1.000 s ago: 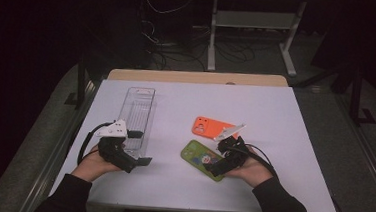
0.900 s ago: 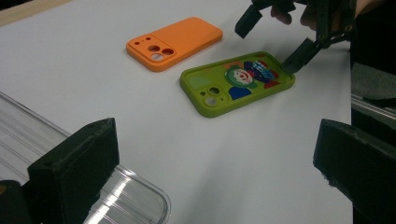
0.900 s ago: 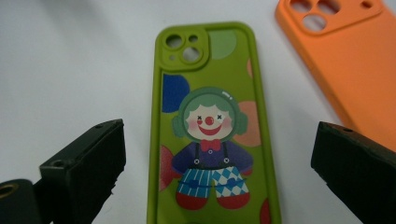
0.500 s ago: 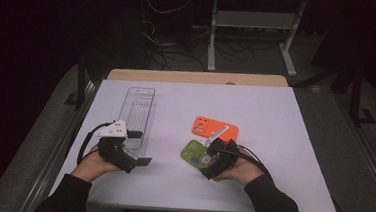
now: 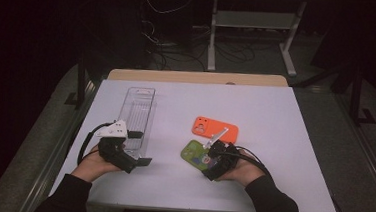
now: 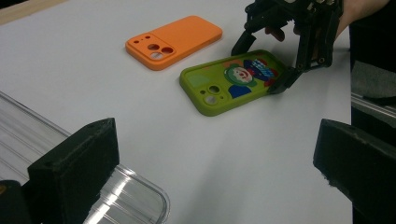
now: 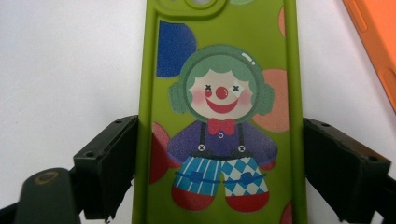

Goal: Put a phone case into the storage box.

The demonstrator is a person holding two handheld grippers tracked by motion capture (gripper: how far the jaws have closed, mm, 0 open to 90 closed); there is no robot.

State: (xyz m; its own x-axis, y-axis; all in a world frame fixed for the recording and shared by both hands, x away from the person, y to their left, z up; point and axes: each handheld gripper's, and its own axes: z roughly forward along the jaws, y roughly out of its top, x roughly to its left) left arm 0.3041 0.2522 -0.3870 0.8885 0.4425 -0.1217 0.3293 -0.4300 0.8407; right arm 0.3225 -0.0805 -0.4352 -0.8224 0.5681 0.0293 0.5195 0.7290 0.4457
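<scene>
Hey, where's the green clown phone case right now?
In the high view the green clown phone case lies flat on the white table, right of centre, just in front of the orange case, its near end between the right gripper's jaws.

green phone case (image 7: 219, 116): soft-looking matt plastic or rubber, printed clown slightly grainy
orange phone case (image 6: 173, 41): smooth matt plastic or rubber, plain, at 11 o'clock from the green one in my left gripper view
clear tray (image 5: 139, 117): transparent hard plastic, glossy, ribbed, catching bright glints
table top (image 5: 275, 122): smooth matt white sheet; pale wood strip along its 12 o'clock edge
my right gripper (image 7: 219, 175): black matt plastic jaws, pads rough-edged
my left gripper (image 6: 210, 172): black matt pads, coarse and pitted
</scene>
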